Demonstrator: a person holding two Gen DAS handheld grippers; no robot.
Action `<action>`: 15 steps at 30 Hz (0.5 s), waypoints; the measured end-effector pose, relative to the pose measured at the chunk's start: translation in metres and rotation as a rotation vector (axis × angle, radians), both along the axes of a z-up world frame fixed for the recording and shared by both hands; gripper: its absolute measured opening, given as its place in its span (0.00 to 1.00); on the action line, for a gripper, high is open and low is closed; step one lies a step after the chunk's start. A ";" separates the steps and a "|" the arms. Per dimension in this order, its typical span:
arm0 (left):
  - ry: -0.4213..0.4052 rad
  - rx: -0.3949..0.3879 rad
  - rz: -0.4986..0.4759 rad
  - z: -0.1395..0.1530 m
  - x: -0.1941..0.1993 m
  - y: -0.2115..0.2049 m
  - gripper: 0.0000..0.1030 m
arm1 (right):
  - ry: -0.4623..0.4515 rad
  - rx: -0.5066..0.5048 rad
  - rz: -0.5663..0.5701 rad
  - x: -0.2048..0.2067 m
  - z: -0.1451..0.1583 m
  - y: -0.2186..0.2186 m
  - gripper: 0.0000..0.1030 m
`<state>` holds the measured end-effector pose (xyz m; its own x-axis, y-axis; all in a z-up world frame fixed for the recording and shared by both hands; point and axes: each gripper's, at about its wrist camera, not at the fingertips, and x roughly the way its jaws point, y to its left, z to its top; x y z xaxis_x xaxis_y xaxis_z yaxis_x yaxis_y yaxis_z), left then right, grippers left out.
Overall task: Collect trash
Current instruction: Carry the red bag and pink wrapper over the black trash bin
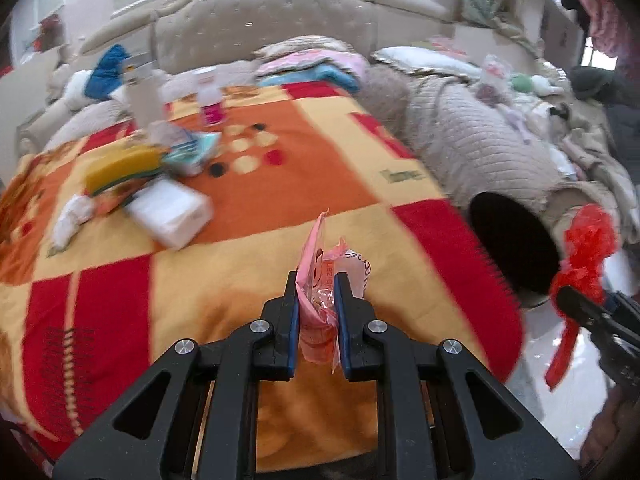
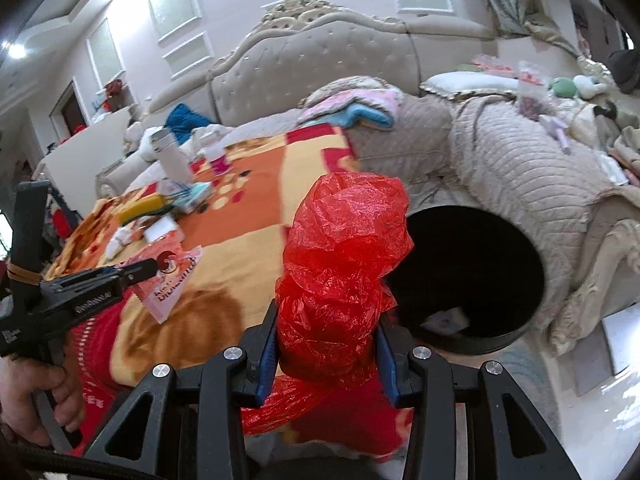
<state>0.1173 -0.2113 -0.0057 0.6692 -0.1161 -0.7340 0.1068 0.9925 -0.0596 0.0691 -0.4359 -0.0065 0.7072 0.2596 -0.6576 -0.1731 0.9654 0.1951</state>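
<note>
Wrapper (image 1: 320,280) and bag (image 2: 340,272) between jaws.

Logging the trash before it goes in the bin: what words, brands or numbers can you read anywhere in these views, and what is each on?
Nothing reads for certain.
pink wrapper in the left gripper: red print, too blurred and creased to read.
left gripper body: white lettering, too small.
blanket: dark printed word, blurred.
pink-labelled bottle: label unreadable.
red plastic bag in the right gripper: no text.
</note>
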 end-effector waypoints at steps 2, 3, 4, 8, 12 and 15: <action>-0.014 -0.067 -0.086 0.008 0.010 -0.016 0.13 | -0.004 -0.021 -0.036 0.007 0.004 -0.018 0.39; -0.024 -0.095 -0.128 0.012 0.015 -0.025 0.13 | -0.003 -0.027 -0.048 0.009 0.005 -0.025 0.39; -0.029 -0.119 -0.172 0.015 0.022 -0.034 0.13 | 0.001 -0.037 -0.066 0.014 0.006 -0.033 0.39; -0.020 -0.169 -0.316 0.018 0.053 -0.073 0.13 | 0.013 -0.079 -0.133 0.036 0.009 -0.064 0.39; 0.024 -0.177 -0.395 0.008 0.086 -0.110 0.13 | 0.047 -0.107 -0.170 0.063 0.000 -0.090 0.39; 0.044 -0.172 -0.408 -0.001 0.105 -0.131 0.13 | 0.086 -0.083 -0.190 0.084 -0.011 -0.108 0.39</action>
